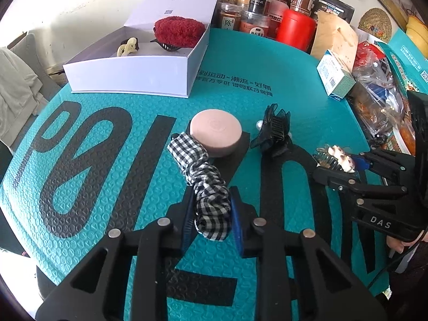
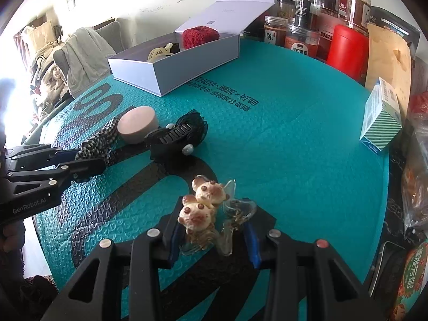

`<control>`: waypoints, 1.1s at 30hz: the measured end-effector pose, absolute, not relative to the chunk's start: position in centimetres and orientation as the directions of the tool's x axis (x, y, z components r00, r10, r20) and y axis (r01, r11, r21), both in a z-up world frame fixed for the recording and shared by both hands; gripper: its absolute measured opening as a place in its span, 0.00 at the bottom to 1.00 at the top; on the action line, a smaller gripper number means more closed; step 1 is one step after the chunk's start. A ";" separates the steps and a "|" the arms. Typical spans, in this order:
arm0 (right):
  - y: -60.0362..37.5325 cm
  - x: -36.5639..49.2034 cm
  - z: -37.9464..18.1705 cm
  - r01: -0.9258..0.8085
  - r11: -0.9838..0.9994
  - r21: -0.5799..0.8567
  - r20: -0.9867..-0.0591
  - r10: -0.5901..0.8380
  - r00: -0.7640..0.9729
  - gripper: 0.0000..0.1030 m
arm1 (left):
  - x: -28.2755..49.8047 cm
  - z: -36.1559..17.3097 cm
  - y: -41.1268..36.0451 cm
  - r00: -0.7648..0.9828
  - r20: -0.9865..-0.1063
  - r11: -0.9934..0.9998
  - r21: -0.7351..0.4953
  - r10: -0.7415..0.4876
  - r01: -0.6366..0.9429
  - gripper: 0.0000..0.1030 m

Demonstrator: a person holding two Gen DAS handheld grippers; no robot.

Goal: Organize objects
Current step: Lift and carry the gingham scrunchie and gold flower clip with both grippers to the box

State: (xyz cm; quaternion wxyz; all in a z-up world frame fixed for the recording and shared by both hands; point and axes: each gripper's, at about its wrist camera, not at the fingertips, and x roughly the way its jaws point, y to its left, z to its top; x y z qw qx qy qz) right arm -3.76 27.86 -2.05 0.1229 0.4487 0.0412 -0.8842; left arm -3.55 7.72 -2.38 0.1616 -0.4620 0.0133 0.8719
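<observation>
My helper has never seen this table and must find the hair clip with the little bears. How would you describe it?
On the teal mat, look at the near edge, well away from the white box. The bear clip sits between the right gripper fingers: clear plastic with two cream bear heads, unlike the black clip farther back.

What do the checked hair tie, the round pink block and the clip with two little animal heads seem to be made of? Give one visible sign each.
Checked hair tie: woven cloth, matt; it bunches and wrinkles.
Round pink block: probably soap or a similar solid; smooth, dull, rounded edges.
Clip with two animal heads: clear glossy plastic teeth; the heads look like painted resin, though that is uncertain.
</observation>
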 end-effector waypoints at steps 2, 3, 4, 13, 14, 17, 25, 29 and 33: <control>27.6 -3.6 -1.9 0.262 -0.964 0.033 -0.802 -0.182 -0.569 0.38 | -3.3 -2.0 7.7 -0.522 -0.809 -0.947 -0.126 0.271 -0.296 0.23; 27.5 -3.5 -1.7 0.268 -0.963 0.028 -0.800 -0.182 -0.572 0.38 | -3.1 -1.8 7.7 -0.529 -0.805 -0.947 -0.118 0.267 -0.299 0.23; 27.3 -3.3 -1.5 0.275 -0.961 0.021 -0.798 -0.182 -0.575 0.38 | -3.0 -1.5 7.7 -0.535 -0.802 -0.947 -0.112 0.265 -0.301 0.23; 25.5 -2.4 0.9 0.336 -0.941 -0.027 -0.767 -0.196 -0.611 0.38 | -1.5 1.3 7.6 -0.579 -0.775 -0.949 -0.085 0.254 -0.303 0.22; 25.2 -2.2 1.3 0.346 -0.938 -0.031 -0.762 -0.202 -0.616 0.38 | -1.3 1.6 7.5 -0.583 -0.773 -0.950 -0.083 0.252 -0.300 0.22; 24.7 -1.8 2.1 0.364 -0.931 -0.034 -0.751 -0.216 -0.624 0.38 | -0.8 2.5 7.3 -0.598 -0.766 -0.952 -0.062 0.238 -0.300 0.23; 23.1 -1.1 3.9 0.401 -0.915 -0.033 -0.733 -0.251 -0.633 0.38 | 0.2 4.9 6.5 -0.642 -0.742 -0.959 -0.001 0.192 -0.285 0.23; 22.3 -0.7 4.6 0.419 -0.907 -0.039 -0.726 -0.262 -0.636 0.38 | 0.3 5.8 6.2 -0.645 -0.741 -0.959 0.003 0.188 -0.283 0.23; 21.9 -0.6 5.2 0.431 -0.901 -0.042 -0.720 -0.272 -0.638 0.38 | 0.1 6.4 5.9 -0.648 -0.740 -0.961 0.007 0.182 -0.278 0.23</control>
